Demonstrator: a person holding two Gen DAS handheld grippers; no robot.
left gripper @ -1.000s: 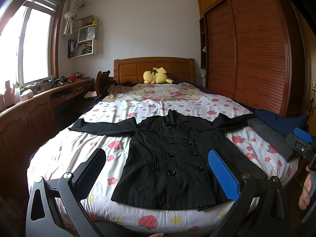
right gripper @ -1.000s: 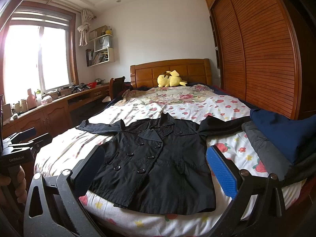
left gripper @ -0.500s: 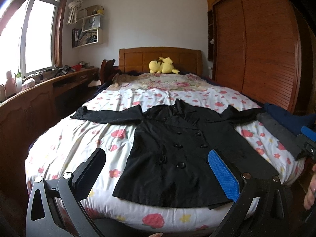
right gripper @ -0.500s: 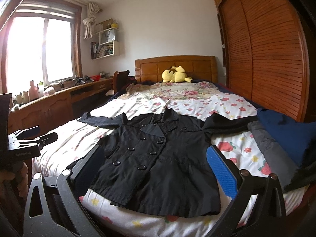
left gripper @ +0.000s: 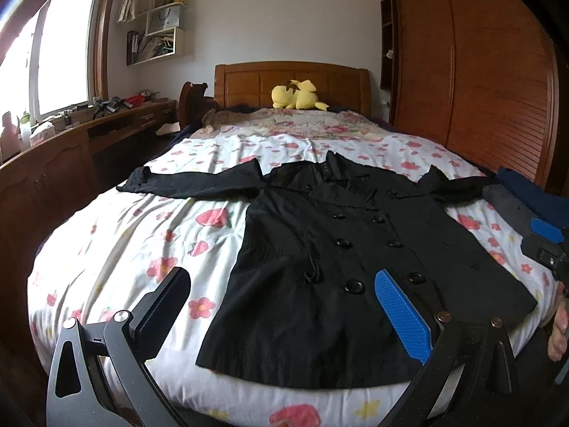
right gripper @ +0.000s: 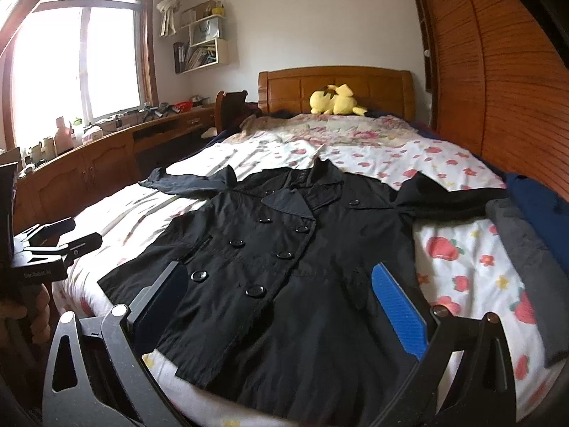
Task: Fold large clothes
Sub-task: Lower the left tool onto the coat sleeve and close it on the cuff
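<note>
Lying face up across the floral bedsheet [left gripper: 106,249]: black double-breasted coat [left gripper: 320,267], buttoned, collar toward the headboard [left gripper: 291,82], both sleeves spread straight out, hem hanging close to the foot edge. Probably spread this way to give clean fold lines, with each sleeve free to be brought in over the body.

Hovering above the near edge, not touching cloth: left gripper [left gripper: 284,309], jaws standing wide apart, aimed over the hem's left half. Likewise right gripper [right gripper: 281,306], jaws also wide apart, facing the coat's right front and right sleeve. Held open and level, seemingly ready to pinch fabric rather than carrying anything.

Sitting just beside the right sleeve end: a pile of folded dark garments [right gripper: 526,235], grey under navy; sleeve cuff possibly touching or tucked against it, hard to tell through the lens bend.

Resting far off by the headboard, clear of the work: yellow plush toy [left gripper: 297,94].

Folding not yet begun, judging by the flat, fully opened coat.
</note>
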